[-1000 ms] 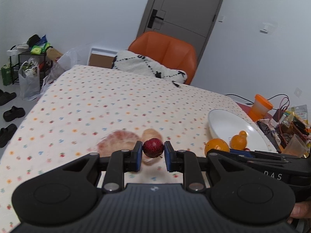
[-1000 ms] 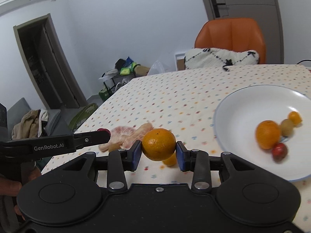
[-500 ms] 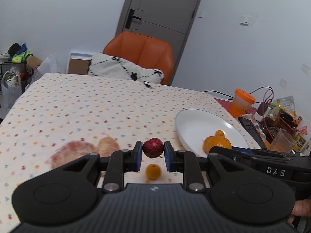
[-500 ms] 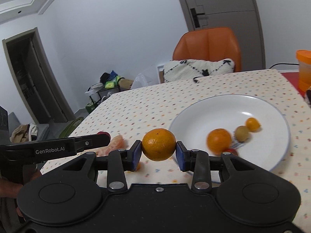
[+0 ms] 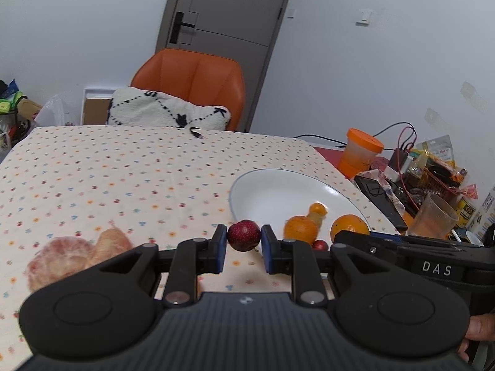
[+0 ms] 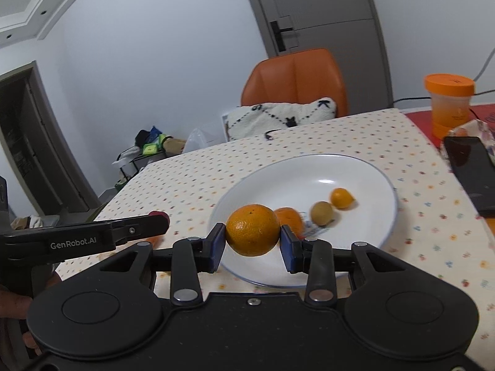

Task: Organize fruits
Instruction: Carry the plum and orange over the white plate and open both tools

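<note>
Left wrist view: left gripper (image 5: 244, 239) clamped on dark red fruit (image 5: 244, 235), held over dotted tablecloth (image 5: 123, 179) beside white plate (image 5: 278, 191); peeled citrus (image 5: 71, 256) left, clutter right.
Right wrist view: right gripper (image 6: 252, 241) clamped on orange (image 6: 252, 229) above plate near rim; kiwi (image 6: 321, 213), kumquat (image 6: 341, 198) inside; phone (image 6: 468, 164) right.

left hand-held gripper (image 5: 244, 251) | black body, blue pads (image 5: 220, 249) | silver screws, "genrobot.ai" marking

Left gripper (image 5: 244, 249): level, pads clamped on a dark red fruit (image 5: 244, 235).
Right gripper (image 6: 252, 243): level, just right of the left one, pads clamped on an orange (image 6: 252, 229).
</note>
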Action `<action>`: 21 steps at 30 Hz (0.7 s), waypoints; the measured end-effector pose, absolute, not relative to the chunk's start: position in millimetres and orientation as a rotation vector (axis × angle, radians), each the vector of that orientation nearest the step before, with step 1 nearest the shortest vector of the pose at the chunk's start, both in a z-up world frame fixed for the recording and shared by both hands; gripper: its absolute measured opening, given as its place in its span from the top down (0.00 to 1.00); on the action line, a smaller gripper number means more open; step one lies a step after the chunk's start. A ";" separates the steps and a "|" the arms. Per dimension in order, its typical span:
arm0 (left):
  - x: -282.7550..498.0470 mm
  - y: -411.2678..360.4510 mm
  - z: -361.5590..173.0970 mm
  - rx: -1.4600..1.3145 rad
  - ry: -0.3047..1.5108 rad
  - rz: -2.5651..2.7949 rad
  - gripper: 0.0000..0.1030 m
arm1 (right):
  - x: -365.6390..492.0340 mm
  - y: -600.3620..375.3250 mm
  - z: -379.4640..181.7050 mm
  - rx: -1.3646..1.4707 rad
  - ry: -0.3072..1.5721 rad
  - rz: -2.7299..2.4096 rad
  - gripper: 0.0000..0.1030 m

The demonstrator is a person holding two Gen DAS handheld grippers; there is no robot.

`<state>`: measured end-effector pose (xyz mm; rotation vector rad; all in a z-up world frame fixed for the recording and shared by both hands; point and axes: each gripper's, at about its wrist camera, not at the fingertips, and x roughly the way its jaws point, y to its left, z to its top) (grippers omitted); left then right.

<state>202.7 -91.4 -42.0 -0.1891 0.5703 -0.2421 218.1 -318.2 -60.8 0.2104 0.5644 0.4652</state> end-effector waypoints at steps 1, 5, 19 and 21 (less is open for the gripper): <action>204.0 -94.6 -42.0 -0.185 0.571 -0.247 0.79 | 217.9 -321.2 -62.1 0.214 0.566 0.458 0.65; 209.6 -105.6 -42.2 -0.174 0.573 -0.267 0.79 | 220.9 -332.1 -66.5 0.225 0.578 0.427 0.65; 229.9 -135.0 -50.5 -0.141 0.589 -0.309 0.79 | 221.3 -354.4 -73.9 0.250 0.579 0.368 0.48; 231.9 -138.1 -50.3 -0.136 0.590 -0.313 0.79 | 220.1 -356.4 -74.8 0.260 0.581 0.367 0.48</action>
